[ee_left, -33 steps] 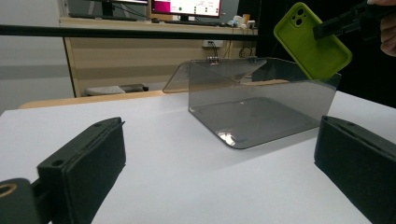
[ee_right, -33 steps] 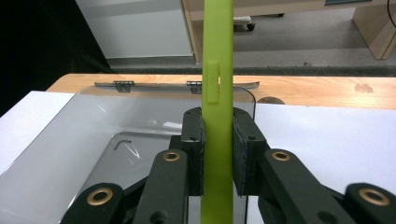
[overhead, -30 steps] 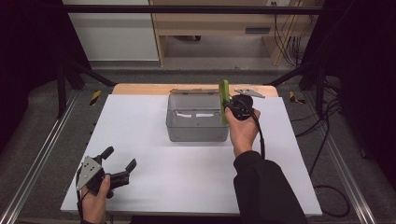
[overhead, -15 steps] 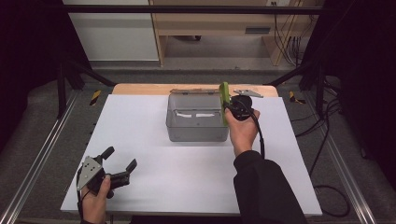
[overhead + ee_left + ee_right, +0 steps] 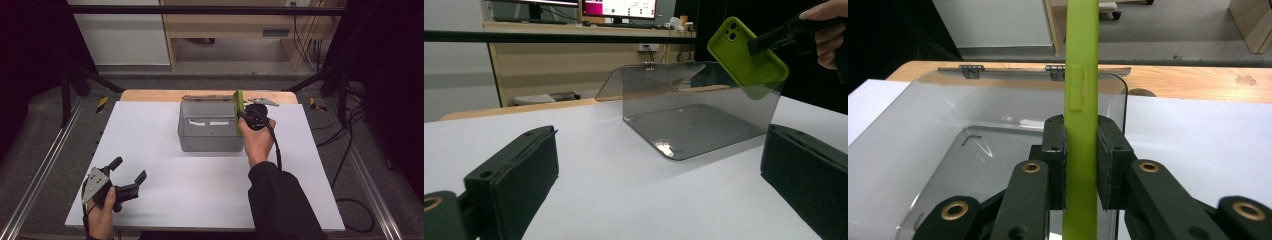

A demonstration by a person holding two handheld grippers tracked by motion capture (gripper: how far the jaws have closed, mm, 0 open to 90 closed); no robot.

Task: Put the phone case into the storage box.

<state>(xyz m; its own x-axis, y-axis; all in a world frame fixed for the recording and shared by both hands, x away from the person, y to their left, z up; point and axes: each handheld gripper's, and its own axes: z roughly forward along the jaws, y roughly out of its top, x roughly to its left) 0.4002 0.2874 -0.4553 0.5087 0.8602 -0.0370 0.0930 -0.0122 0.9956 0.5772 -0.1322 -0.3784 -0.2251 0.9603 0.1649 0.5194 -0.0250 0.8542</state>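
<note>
A lime-green phone case (image 5: pixel 238 111) (image 5: pixel 748 57) (image 5: pixel 1081 110) stands on edge over the right rim of a clear grey plastic box (image 5: pixel 210 127) (image 5: pixel 696 120) (image 5: pixel 973 145) whose hinged lid lies open toward the back. My right gripper (image 5: pixel 243 117) (image 5: pixel 1081 165) is shut on the case, its pads clamping both faces. My left gripper (image 5: pixel 127 172) (image 5: pixel 659 170) is open near the table's front left, nothing between its jaws, pointed toward the box from well short of it.
The white table top (image 5: pixel 150 130) carries the box at its back middle. A wooden board edge (image 5: pixel 150 94) runs along the far side. Metal frame rails (image 5: pixel 47 160) flank the table. The right gripper's cable (image 5: pixel 275 145) trails over the forearm.
</note>
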